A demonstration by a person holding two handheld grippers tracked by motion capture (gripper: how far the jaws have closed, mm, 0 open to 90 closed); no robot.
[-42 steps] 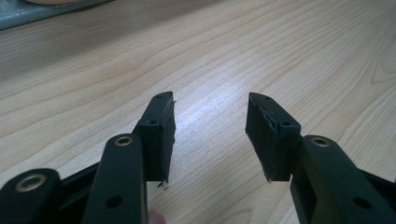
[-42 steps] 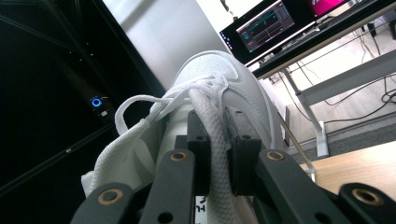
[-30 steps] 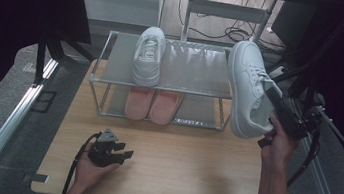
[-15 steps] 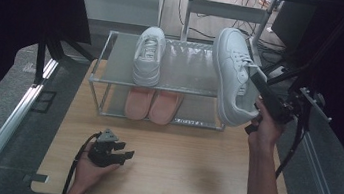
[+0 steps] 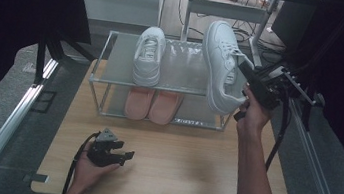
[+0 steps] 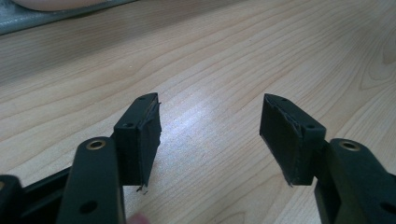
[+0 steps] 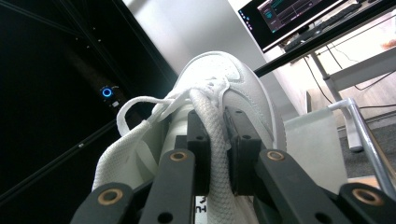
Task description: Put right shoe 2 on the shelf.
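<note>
**White shoe held up at the rack's right end**

We see a two-tier rack (image 5: 99, 75) at the far side of the wooden table (image 5: 185, 169). One white shoe (image 5: 148, 56) lies on its top shelf, toe towards us, and a pair of pink slippers (image 5: 152, 105) sits on the lower shelf beneath it. A dark monitor (image 7: 299, 18) stands on a desk beyond the table.

Our right gripper (image 5: 248, 79) is raised over the rack's right end, the forearm reaching up from the near edge. Its jaws are clamped on the tongue of the second shoe (image 5: 222, 66), just below the laces (image 7: 154, 109). That shoe hangs tilted on its side in the air, sole turned towards the rack, heel low near the rack's right front corner.

Our left gripper (image 5: 124, 156) rests low at the near left of the table, well apart from the rack. Its jaws have just been opening; they stand wide with only bare wood between them.
</note>
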